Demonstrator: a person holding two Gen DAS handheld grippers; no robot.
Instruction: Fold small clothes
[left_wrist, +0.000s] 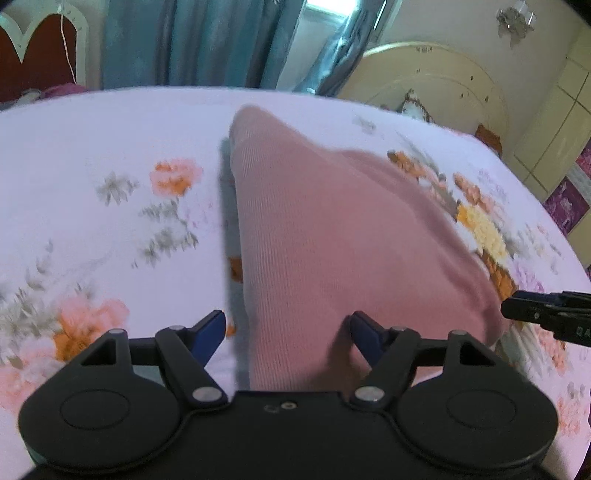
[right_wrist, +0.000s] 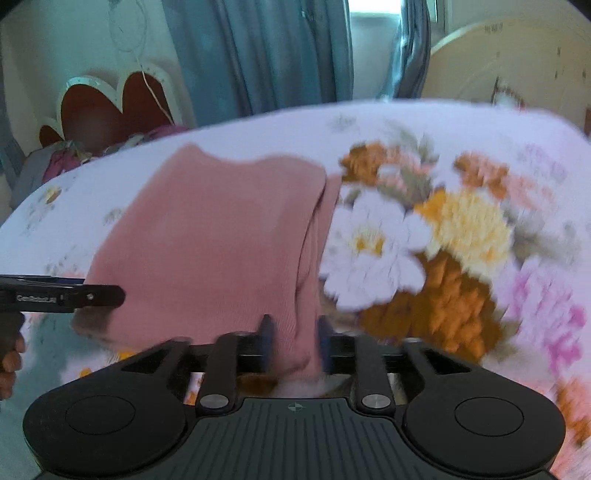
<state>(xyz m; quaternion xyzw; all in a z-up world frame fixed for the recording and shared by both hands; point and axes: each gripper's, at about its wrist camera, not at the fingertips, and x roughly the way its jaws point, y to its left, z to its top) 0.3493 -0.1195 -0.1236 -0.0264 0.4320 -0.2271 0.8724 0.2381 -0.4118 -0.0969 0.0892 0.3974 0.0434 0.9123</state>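
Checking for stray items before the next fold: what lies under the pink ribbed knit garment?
Only the white floral bedsheet shows around and beneath the pink ribbed knit garment. The folded layers cover everything under its middle, so anything tucked there cannot be seen.

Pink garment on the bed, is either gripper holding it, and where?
The left gripper is open astride the near end of the pink garment, holding nothing. The right gripper flanks its near corner; a grip cannot be told.

One pink garment (left_wrist: 332, 236) lies on one floral bed (left_wrist: 110, 147). Two claws: left (left_wrist: 288, 332), right (right_wrist: 293, 343). One teal curtain (left_wrist: 207, 40), one cream headboard (left_wrist: 436, 81), one hand (right_wrist: 9, 358).
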